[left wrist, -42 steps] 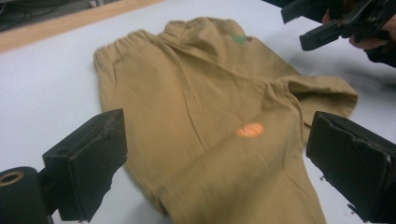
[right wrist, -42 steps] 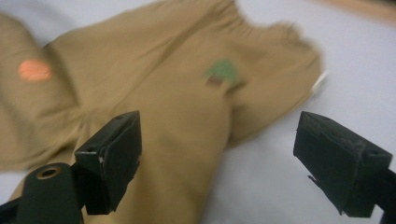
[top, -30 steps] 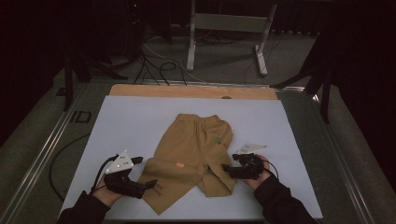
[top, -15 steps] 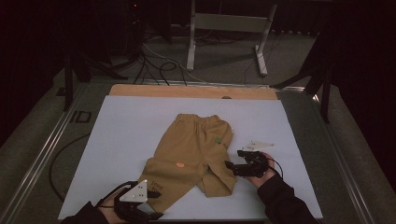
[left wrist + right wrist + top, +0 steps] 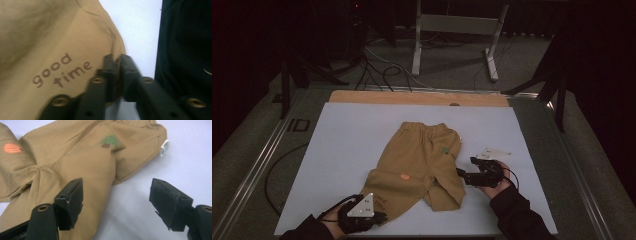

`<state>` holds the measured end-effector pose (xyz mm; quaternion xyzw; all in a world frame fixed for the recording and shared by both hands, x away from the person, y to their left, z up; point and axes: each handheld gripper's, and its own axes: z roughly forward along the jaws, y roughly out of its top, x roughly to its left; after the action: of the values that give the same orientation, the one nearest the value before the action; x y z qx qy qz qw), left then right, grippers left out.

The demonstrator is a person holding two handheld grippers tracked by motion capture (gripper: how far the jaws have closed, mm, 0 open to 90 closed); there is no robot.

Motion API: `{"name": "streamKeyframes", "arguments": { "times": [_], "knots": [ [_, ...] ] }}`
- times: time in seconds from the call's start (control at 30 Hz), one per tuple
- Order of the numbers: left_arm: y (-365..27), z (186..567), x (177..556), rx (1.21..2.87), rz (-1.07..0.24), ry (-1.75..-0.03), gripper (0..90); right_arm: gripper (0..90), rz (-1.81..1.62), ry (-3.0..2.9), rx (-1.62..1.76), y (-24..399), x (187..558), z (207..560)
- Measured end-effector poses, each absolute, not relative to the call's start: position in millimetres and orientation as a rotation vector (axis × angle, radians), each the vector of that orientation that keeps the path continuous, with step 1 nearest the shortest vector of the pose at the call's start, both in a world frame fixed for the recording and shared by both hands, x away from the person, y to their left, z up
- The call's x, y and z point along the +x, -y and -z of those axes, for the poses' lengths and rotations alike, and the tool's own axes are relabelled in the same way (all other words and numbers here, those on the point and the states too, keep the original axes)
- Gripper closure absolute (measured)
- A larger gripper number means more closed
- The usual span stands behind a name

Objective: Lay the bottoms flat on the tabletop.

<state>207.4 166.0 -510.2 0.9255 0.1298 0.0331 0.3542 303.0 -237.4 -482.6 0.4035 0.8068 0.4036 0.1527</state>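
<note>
Lying flat mid-way across the pale blue table mat [image 5: 352, 140]: tan cotton children's trousers [image 5: 422, 165], waistband at the far end. Pinched at the near-left leg hem by the left gripper [image 5: 371, 220], jaws just closed on a fold of cloth; up close in the left gripper view, brown "good time" lettering [image 5: 62, 71] beside the clamped black jaws. Spread wide and holding nothing, right gripper [image 5: 116, 202], beside the other leg; seen from there, a green tree patch [image 5: 111, 141] and white side label [image 5: 164, 147].

Trousers [image 5: 419, 167] lie mid-table [image 5: 352, 130], waistband toward far edge; left gripper [image 5: 371, 218] at near-left leg hem, right gripper [image 5: 468, 177] beside right leg.
</note>
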Motion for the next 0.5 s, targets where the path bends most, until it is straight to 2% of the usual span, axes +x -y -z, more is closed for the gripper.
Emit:
{"name": "streamKeyframes", "arguments": {
  "times": [0.33,0.47,0.5],
  "knots": [
    [-134,477,185,2.261,0.148,-0.183,87.8,28.4,-1.171,-2.294,1.158,240,302,478],
    [-123,472,181,2.227,0.214,-0.143,86.4,28.4,-1.170,-2.295,1.159,239,302,479],
    [-122,471,182,2.222,0.229,-0.137,83.6,28.5,-1.171,-2.295,1.159,239,302,479]
  ]
}}
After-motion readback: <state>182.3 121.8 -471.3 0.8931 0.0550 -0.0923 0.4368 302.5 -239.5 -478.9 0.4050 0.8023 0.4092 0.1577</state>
